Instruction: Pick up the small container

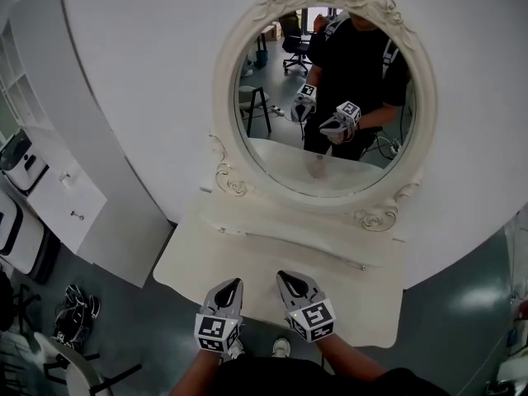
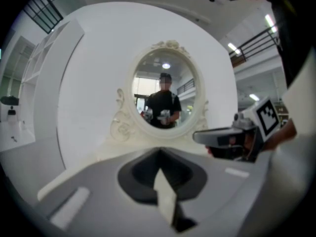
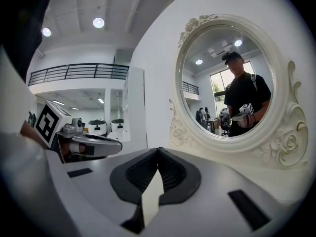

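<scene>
While left gripper (image 1: 233, 285) and right gripper (image 1: 286, 277) face a mirror (image 1: 280, 147), jaws closed, empty.

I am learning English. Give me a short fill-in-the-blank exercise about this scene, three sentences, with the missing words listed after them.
1. The jaws of the left gripper and of the right gripper are both ___, with nothing between them.
2. The oval mirror above the white dressing table reflects a ___ who holds both grippers.
3. The shirt seen in that reflection is ___ in colour.

Missing words: shut; person; black.
</scene>
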